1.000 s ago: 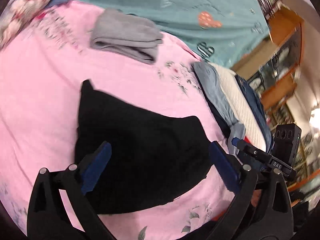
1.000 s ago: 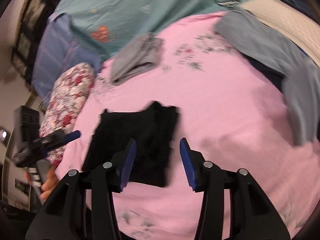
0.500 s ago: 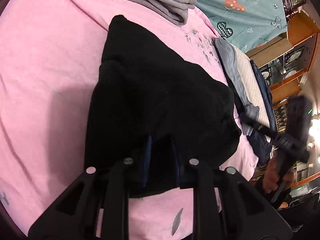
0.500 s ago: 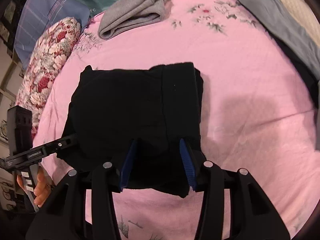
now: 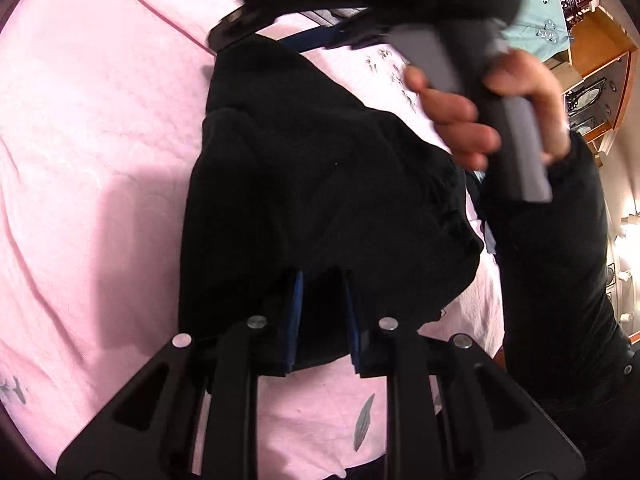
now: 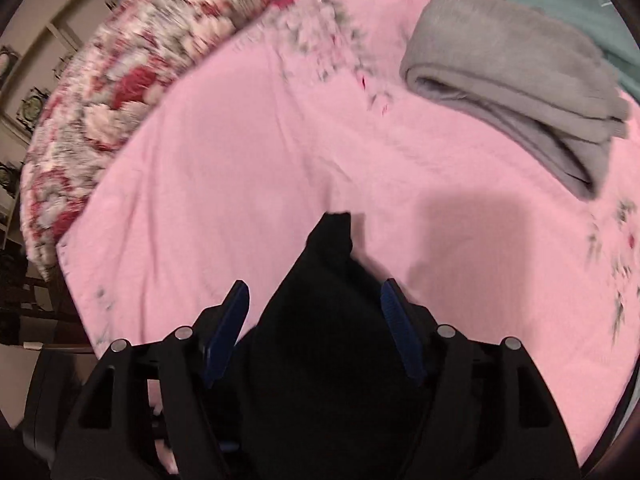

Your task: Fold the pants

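Left gripper [image 5: 322, 316], as I steer it, pinches the near edge of the black pants [image 5: 320, 184] on the pink bedspread [image 5: 100, 120]; right gripper [image 6: 316, 320] hangs spread apart around their far corner.

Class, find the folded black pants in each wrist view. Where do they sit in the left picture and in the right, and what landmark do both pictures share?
Left wrist view: the black pants fill the centre, their near edge clamped between the left gripper fingers.
Right wrist view: the black pants rise at bottom centre between the fingers of the right gripper, which stand apart.
Shared landmark: the pink bedspread under the pants.
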Motion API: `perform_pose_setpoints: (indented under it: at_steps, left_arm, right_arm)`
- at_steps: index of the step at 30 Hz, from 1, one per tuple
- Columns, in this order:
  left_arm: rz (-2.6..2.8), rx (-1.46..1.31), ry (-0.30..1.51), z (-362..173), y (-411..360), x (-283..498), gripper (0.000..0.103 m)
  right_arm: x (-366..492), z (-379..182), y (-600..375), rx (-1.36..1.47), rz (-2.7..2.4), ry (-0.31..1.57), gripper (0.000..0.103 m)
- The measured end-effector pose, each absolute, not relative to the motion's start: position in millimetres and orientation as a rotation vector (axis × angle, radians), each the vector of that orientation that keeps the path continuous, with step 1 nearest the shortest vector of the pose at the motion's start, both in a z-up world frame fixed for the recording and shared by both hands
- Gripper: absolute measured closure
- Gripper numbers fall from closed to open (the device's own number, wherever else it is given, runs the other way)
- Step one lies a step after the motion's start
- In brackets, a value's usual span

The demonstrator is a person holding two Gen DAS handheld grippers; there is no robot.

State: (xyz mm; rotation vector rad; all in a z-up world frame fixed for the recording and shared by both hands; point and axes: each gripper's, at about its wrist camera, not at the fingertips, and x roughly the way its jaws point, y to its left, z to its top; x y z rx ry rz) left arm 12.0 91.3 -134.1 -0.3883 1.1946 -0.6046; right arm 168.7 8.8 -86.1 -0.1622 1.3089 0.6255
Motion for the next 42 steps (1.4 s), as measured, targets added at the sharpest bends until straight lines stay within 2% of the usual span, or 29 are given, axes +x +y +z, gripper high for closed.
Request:
perform_pose_setpoints:
  at_steps: [3, 4, 5, 11, 14, 17, 18, 19, 21, 22, 23, 24, 25, 26, 28, 29, 31, 32, 37, 42]
  left_arm:
    - [-0.615, -0.378, 1.198, -135, 90, 15, 0.082]
    - [-0.615, -0.369, 1.196, -134, 89, 14, 0.082]
    - [-0.612, -0.359, 1.193, -134, 88, 14, 0.082]
    - [-0.596, -0.348, 1.188, -135, 85, 11, 0.082]
    - [-0.59, -0.352, 1.196, -136, 85, 12, 0.082]
    - [-0.581, -0.341, 1.201, -133, 84, 13, 0.082]
    - [-0.577, -0.336, 1.203, -132, 83, 13, 0.082]
    - [-0.576, -0.334, 1.203, -132, 82, 12, 0.079]
    - [-0.591, -0.337, 1.199, -132, 79, 10, 0.071]
    - [-0.6, -0.335, 1.194, -130, 77, 9, 0.061]
    - [-0.607, -0.332, 1.187, -128, 77, 6, 0.047]
    - [-0.602, -0.324, 1.159, -121, 79, 3, 0.039]
    - [-0.581, -0.314, 1.111, -111, 84, -1, 0.026]
    - [-0.566, -0.312, 1.069, -103, 90, -4, 0.021]
    - [-0.567, -0.346, 0.984, -83, 110, -9, 0.014]
    - [-0.562, -0.375, 0.957, -75, 122, -8, 0.009]
    - [-0.531, -0.41, 0.963, -75, 138, -2, 0.008]
    - [-0.524, -0.428, 0.982, -79, 143, 4, 0.008]
    - [-0.518, -0.471, 1.13, -107, 139, 36, 0.008]
    - [-0.603, -0.542, 1.271, -146, 113, 56, 0.008]
  right_arm:
    - [185, -109, 21, -0.194, 0.615, 1.366, 0.036]
    - [184, -113, 22, -0.197, 0.619, 1.361, 0.072]
    - [182, -115, 24, -0.198, 0.634, 1.349, 0.093]
    - [189, -90, 12, -0.123, 0.558, 1.261, 0.094]
    - [191, -112, 17, -0.168, 0.543, 1.282, 0.094]
    - [189, -127, 23, -0.171, 0.564, 1.265, 0.091]
    - [188, -126, 24, -0.18, 0.573, 1.26, 0.087]
    - [187, -124, 25, -0.189, 0.574, 1.263, 0.077]
    - [183, -115, 21, -0.179, 0.545, 1.306, 0.065]
    - [180, -106, 17, -0.145, 0.55, 1.314, 0.062]
    - [175, -94, 10, -0.107, 0.567, 1.303, 0.058]
    - [166, -75, 3, -0.075, 0.589, 1.267, 0.049]
    - [155, -56, -7, -0.057, 0.597, 1.216, 0.045]
    - [143, -38, -18, -0.049, 0.593, 1.164, 0.042]
    - [117, -14, -41, -0.035, 0.574, 1.094, 0.027]
    - [106, -7, -55, -0.024, 0.564, 1.067, 0.024]
    - [73, 4, -95, 0.0, 0.526, 1.0, 0.014]
    - [56, 5, -118, 0.019, 0.487, 0.973, 0.013]
    - [-1, -30, -215, 0.199, 0.253, 0.948, 0.013]
    - [-38, -81, -286, 0.478, 0.131, 1.029, 0.013]
